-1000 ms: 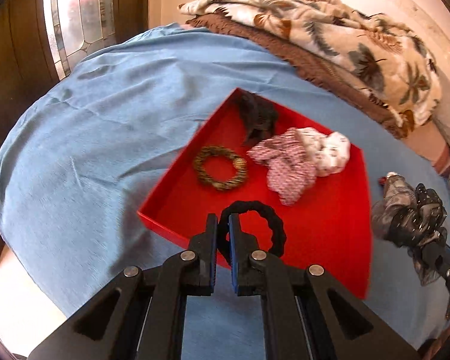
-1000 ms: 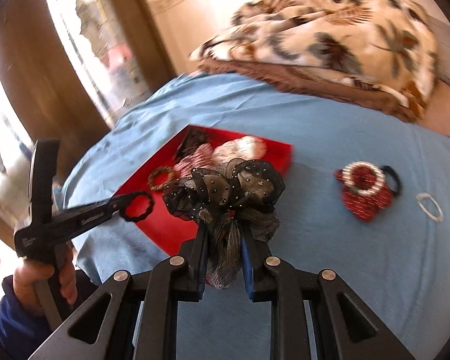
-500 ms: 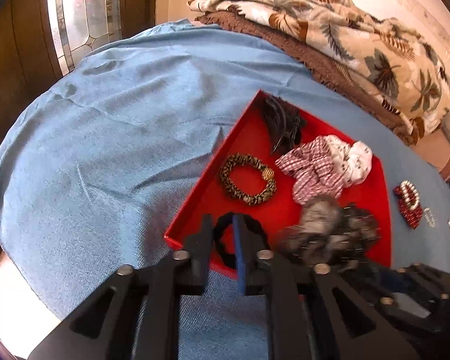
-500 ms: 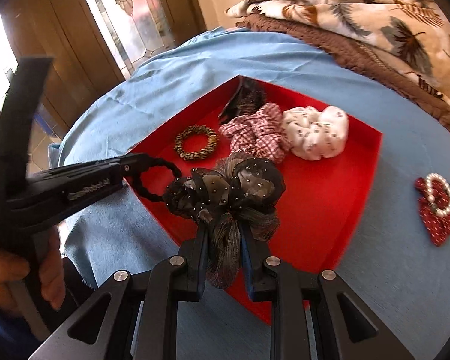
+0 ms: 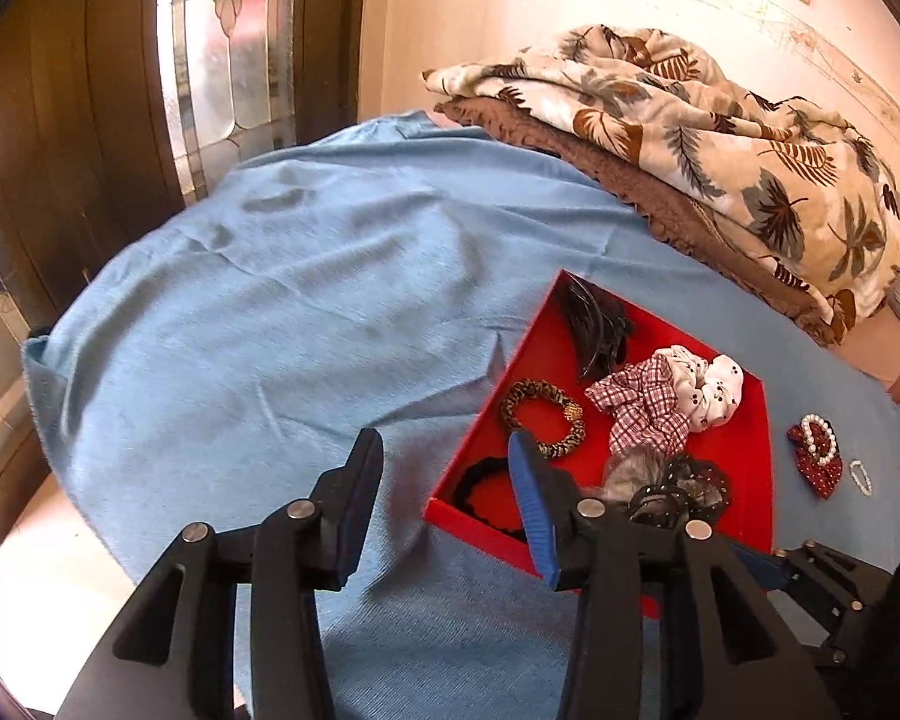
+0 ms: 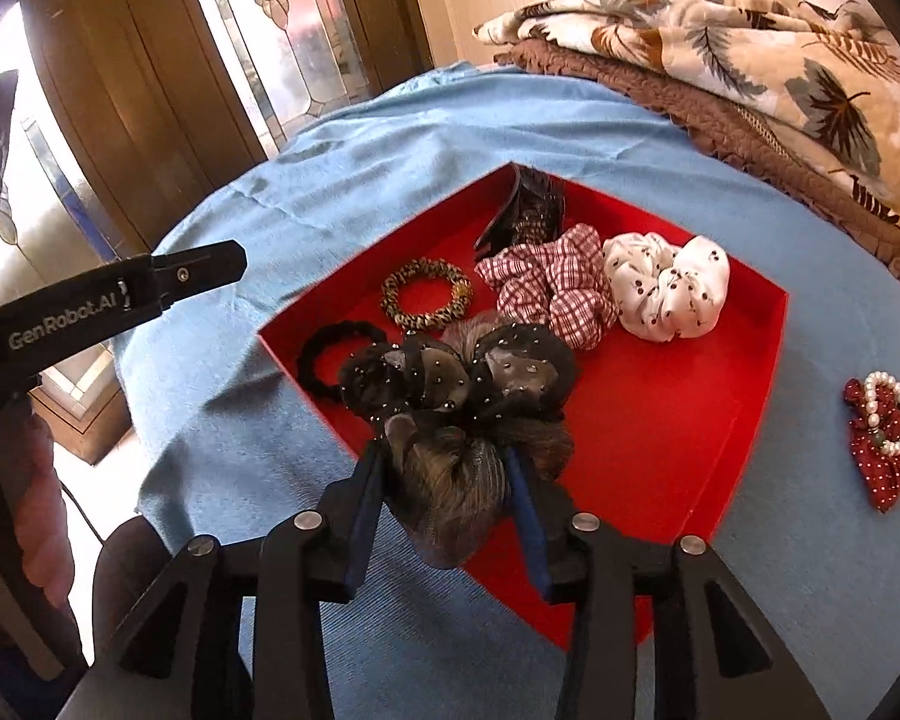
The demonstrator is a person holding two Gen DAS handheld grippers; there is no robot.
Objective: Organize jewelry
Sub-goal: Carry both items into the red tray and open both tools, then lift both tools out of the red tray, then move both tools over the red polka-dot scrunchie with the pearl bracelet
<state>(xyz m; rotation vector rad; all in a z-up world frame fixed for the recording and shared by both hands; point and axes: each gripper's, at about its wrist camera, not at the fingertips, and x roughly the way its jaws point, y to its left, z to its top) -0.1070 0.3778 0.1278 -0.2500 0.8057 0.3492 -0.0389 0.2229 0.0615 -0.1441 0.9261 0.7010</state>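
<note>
The surface (image 6: 810, 570) is covered with a blue cloth, and at its far side lies a folded leaf-print blanket (image 5: 720, 120); behind, on the left, stands a dark wooden door with stained glass (image 5: 228, 42). A red tray (image 6: 660, 420) sits on the cloth with one corner pointing away. Inside it I see a black claw clip (image 6: 525, 210) in the far corner, a leopard hair tie (image 6: 426, 294), a checked scrunchie (image 6: 552, 288), a white dotted scrunchie (image 6: 666, 285) and a black hair tie (image 6: 336, 354) near the left wall. A black studded bow (image 6: 456, 384) lies at the tray's near corner, its long axis across, left to right. The right tongs (image 6: 447, 480) have just been opening, with the bow's tail between them; whether the pads still press it I cannot tell. The left tongs (image 5: 444, 504) have just been opening too and stand wide, with nothing between. To the right of the tray, on the cloth, lie a red scrunchie (image 6: 882, 462) with a pearl bracelet (image 6: 885, 414) on it.
</note>
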